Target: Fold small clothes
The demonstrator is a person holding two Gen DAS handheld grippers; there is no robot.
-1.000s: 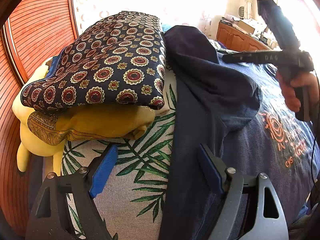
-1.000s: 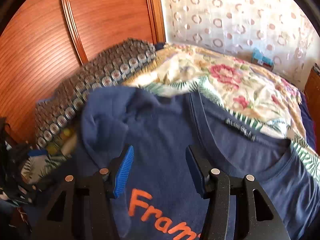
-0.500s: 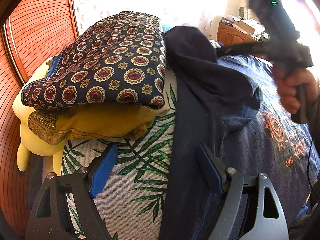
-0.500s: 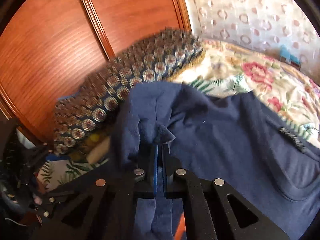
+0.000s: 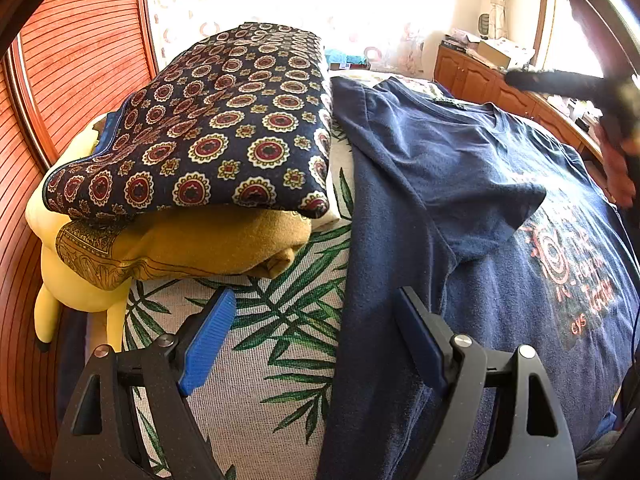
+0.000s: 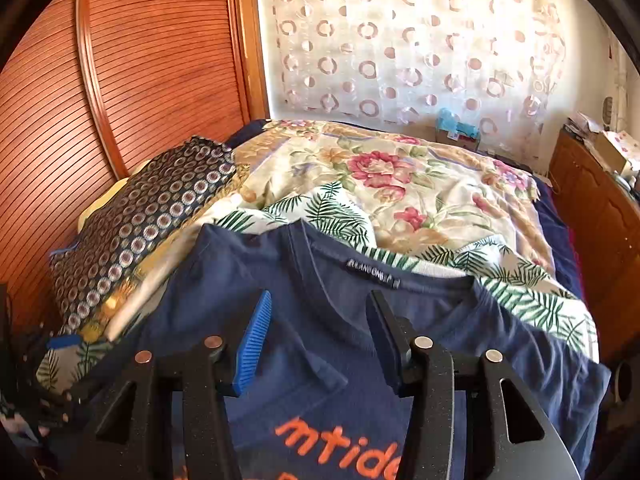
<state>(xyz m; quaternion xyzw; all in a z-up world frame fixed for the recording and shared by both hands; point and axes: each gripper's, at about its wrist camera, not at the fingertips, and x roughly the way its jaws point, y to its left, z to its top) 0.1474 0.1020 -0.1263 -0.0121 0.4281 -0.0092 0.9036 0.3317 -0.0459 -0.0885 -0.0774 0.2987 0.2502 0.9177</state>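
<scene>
Lying flat on the bed, the navy T-shirt [image 5: 500, 248] was soft knit cotton with orange print on its chest, one short sleeve folded inward over the front and a ribbed collar carrying a dark woven label [image 6: 370, 274]. It rested on a leaf-patterned bedspread [image 5: 280, 320], beside a navy medallion-print cloth [image 5: 224, 128] stacked on a mustard-yellow fabric [image 5: 208, 240]. Beyond these rose a ribbed wooden door [image 6: 120, 92] and a sheer curtain [image 6: 420, 40] dotted with rings. My left gripper [image 5: 316, 332] hung tilted downward, its blue ridged pads wide apart and bare, straddling the shirt's edge. My right gripper [image 6: 320, 332] angled down above the collar, its jaws opening with nothing pinched between them. My right hand [image 5: 618, 168] showed blurred at the shirt's far side.
</scene>
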